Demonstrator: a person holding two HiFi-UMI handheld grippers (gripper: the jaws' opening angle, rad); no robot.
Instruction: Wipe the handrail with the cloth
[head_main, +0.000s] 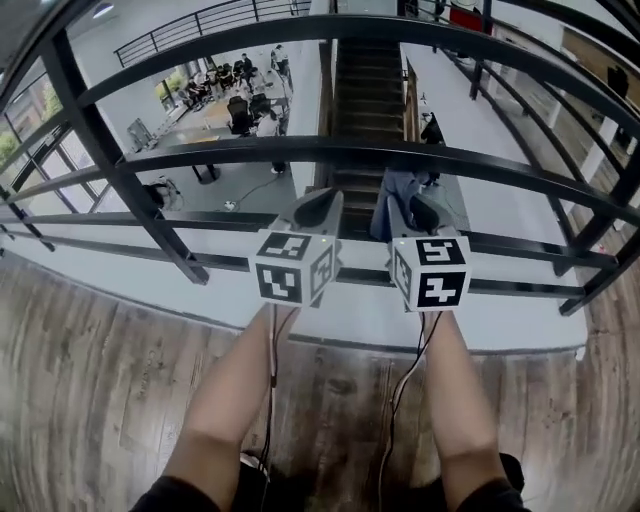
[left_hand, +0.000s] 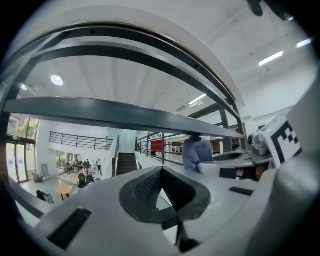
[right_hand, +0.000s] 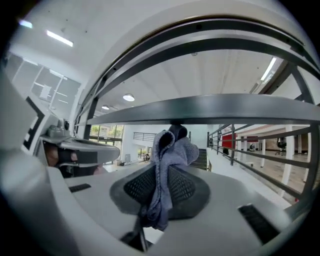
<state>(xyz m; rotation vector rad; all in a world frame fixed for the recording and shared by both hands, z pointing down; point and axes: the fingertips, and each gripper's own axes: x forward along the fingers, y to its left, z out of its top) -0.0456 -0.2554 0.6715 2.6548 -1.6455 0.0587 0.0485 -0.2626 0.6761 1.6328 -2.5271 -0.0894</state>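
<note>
The right gripper (head_main: 421, 212) has its jaws pressed together on a soft, blue-grey terry cloth (right_hand: 167, 165). The cloth is pinched in a folded bunch between the dark ribbed pads, with a rounded wad standing up past the jaw tips and a shorter tail hanging below them. That wad sits right up under the flat black metal handrail (right_hand: 215, 109) that crosses the right gripper view. It looks to be touching the bar's lower edge, though contact cannot be confirmed. The left gripper (left_hand: 161, 171) is level with the right one and just beside it. Its jaws are brought together at the tips with nothing between them, only a slim gap lower down between the pads through which the hall below shows. The cloth appears light, limp and compressible, so it should mould round the bar's edges rather than skate across them, and its nap should drag a little on the painted metal. The grip is on the middle of the bunch, which seems sensible because enough fabric stands proud of the tips to meet the rail before the hard jaws do. A hold nearer the loose tail would probably let the wad fold back and slip out under a sideways stroke. The rail itself looks rigid and smooth, so firm pressure should be safe. Wiping does not yet look clearly under way.
</note>
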